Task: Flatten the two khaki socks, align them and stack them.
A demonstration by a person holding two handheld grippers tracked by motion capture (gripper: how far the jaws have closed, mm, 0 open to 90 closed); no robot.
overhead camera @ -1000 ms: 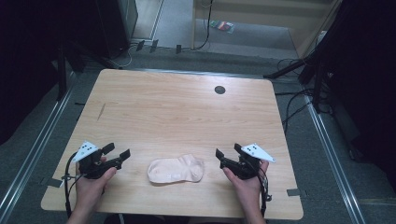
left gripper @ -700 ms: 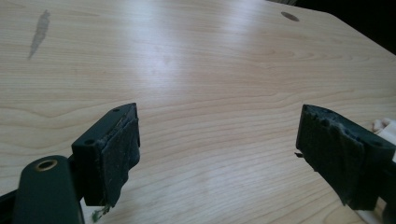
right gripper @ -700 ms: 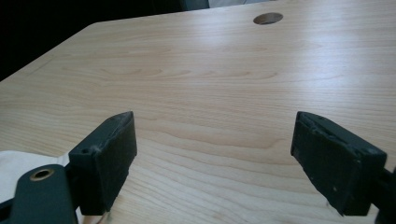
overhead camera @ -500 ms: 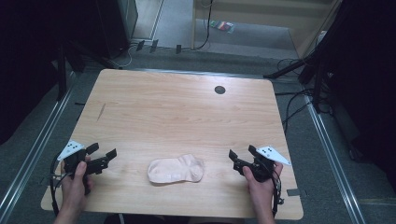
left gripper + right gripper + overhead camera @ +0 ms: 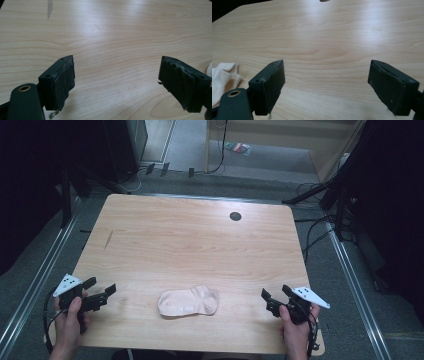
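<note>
- Sock [image 5: 189, 301]: pale cream/pink, lies flat on the table [image 5: 200, 240] near its front edge, abt centre. Long axis runs 9–3 o'clock in the high view; wider folded end toward 3.
- Nothing touches the sock; it's betw the two grippers, well apart from each.
- Left gripper [image 5: 100, 290]: at the sock's 9 o'clock, near the table's front-left corner, held in the left hand [image 5: 70, 317]. Jaws point toward abt 2 o'clock.
- Left jaws stand wide apart, w/ bare wood betw them in the left gripper view. They have just been opening further; nothing in the gap.
- Sliver of white sock at the far right edge of the left gripper view [image 5: 209, 70], beyond the jaw at that side.
- Right gripper [image 5: 276, 296]: at the sock's 3 o'clock, near the front-right corner, in the right hand [image 5: 296, 327]. Jaws point toward abt 10 o'clock.
- Right jaws also spread wide, bare wood betw them.
- Right gripper view: sock [image 5: 222, 80] at the left edge, abt 8 o'clock, outside the jaw at that side, not touching.
- Dark round hole [image 5: 235, 216] in the tabletop, far side, abt 1 o'clock from the sock.
- Grey smudge [image 5: 108, 239] on the wood at abt 10 o'clock from the sock.
</note>
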